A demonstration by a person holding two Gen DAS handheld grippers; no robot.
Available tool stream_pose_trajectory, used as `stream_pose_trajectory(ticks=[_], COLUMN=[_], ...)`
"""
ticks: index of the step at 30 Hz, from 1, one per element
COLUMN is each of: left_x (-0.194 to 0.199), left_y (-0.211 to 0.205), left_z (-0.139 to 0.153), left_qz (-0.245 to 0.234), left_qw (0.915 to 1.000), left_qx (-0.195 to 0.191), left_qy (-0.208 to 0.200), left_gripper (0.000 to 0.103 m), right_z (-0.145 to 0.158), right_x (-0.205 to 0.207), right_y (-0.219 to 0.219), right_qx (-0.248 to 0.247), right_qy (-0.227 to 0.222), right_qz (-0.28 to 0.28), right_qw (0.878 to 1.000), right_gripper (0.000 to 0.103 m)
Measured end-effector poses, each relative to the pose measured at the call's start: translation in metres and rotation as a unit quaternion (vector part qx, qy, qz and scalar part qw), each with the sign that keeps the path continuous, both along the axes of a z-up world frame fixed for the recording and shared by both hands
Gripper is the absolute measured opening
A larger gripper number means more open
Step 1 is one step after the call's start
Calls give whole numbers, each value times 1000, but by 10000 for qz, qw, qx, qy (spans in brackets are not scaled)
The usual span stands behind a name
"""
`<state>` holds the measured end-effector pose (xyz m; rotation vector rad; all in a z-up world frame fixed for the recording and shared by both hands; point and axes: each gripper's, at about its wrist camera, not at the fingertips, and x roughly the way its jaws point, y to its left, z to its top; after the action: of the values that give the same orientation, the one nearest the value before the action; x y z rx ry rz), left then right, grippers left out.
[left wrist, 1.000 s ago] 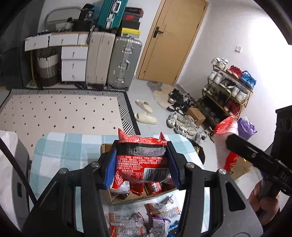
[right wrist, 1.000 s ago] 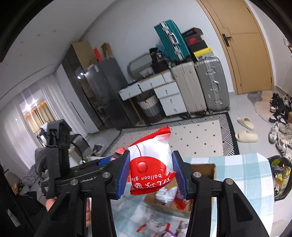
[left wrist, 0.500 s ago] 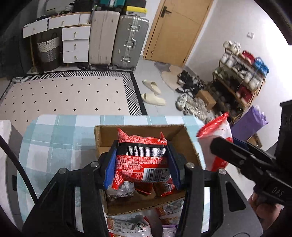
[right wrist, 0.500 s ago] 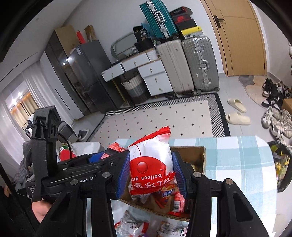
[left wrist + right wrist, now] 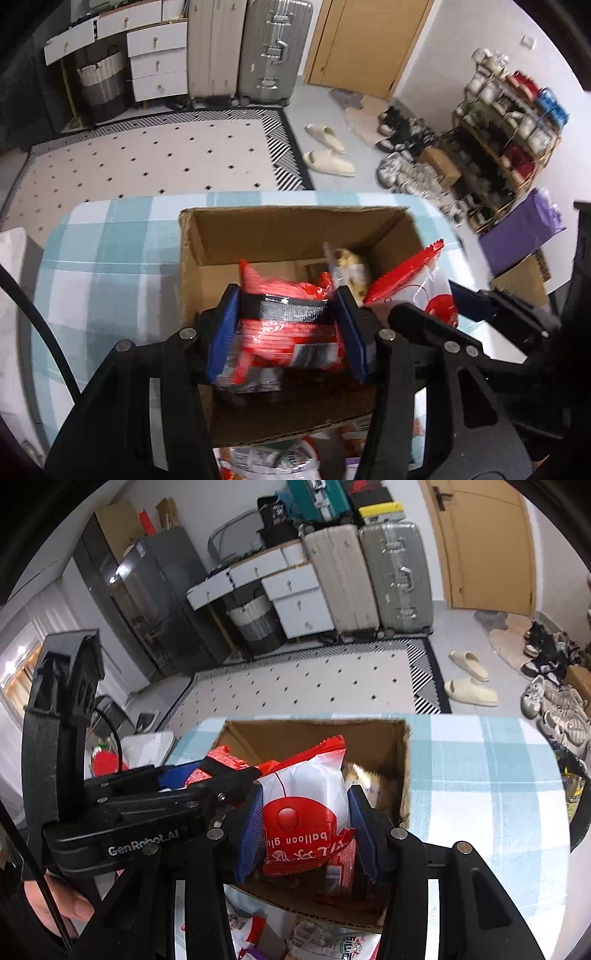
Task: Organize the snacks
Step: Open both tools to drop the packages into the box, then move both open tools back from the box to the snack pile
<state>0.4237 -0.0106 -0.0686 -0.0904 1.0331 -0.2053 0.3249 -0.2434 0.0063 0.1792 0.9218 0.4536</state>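
Left gripper (image 5: 286, 332): clamped on red snack packet (image 5: 280, 328), blue pads pressing both its sides; held over near-left part of cardboard box (image 5: 280, 229), likely for a drop inside.
Right gripper (image 5: 304, 825): clamped on white-and-red snack bag (image 5: 306, 794), pads squeezing lower half, top seal pointing up and far; poised over box opening, right of the other packet.
Cardboard box: open-topped, on blue-checked table (image 5: 480, 775); already holding a few packets, including a pale one (image 5: 365, 775) against right wall.
Loose snacks (image 5: 332, 941): lying on table just near side of box, not yet collected.
Step, judged: both packets over box for release; side grip leaves them free to fall once pads part.
Risk, judged: grippers close together, so packets may snag each other or box rim.
Blur: left view smeared, print on packet unreadable.
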Motion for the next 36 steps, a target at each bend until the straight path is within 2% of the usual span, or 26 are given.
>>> stream_pose_trajectory(ticks=[3, 6, 8, 9, 11, 16, 20, 23, 26, 29, 31, 33, 36], left_x=[0, -6, -13, -16, -24, -49, -78, -106, -135, -167, -185, -204, -234], left_y=[-4, 1, 6, 8, 10, 10, 6, 7, 8, 7, 9, 10, 13], left_z=[0, 5, 10, 12, 17, 33, 49, 66, 80, 91, 97, 106, 122], left_qz=[-99, 56, 131, 176, 119, -75, -195, -136, -98, -132, -179, -178, -159], left_qw=[9998, 9997, 9990, 9987, 9981, 9974, 9962, 9913, 9876, 9827, 9803, 9765, 9718], left_qx=[108, -124, -316, -344, -429, -283, -89, 88, 62, 226, 290, 402, 428], left_qy=[-99, -215, -296, -325, -416, -656, -846, -1308, -1567, -1832, -1944, -2112, -2314], left_gripper=[51, 53, 69, 71, 72, 73, 74, 75, 80, 81, 81, 81, 84], right_z=[-6, -10, -9, -7, -3, 7, 20, 31, 43, 54, 60, 68, 81], right_x=[5, 9, 8, 6, 2, -11, -33, -55, -80, -108, -127, -147, -172], right_y=[4, -2, -7, -10, -15, -27, -31, -35, -37, -38, -39, -40, -36], right_qx=[-280, -150, -93, -68, -7, 266, 239, 200, 191, 159, 205, 263, 275], right_qy=[5, 92, 55, 9, -77, -82, -304, -447, -653, -901, -1039, -1250, -1504], right_qz=[86, 26, -37, -47, -65, -110, -110, -101, -1, 101, 151, 169, 278], right_qw=[9996, 9998, 9999, 10000, 9999, 9996, 9992, 9987, 9977, 9958, 9943, 9917, 9879], right_gripper=[46, 49, 49, 49, 51, 52, 52, 52, 52, 52, 56, 66, 71])
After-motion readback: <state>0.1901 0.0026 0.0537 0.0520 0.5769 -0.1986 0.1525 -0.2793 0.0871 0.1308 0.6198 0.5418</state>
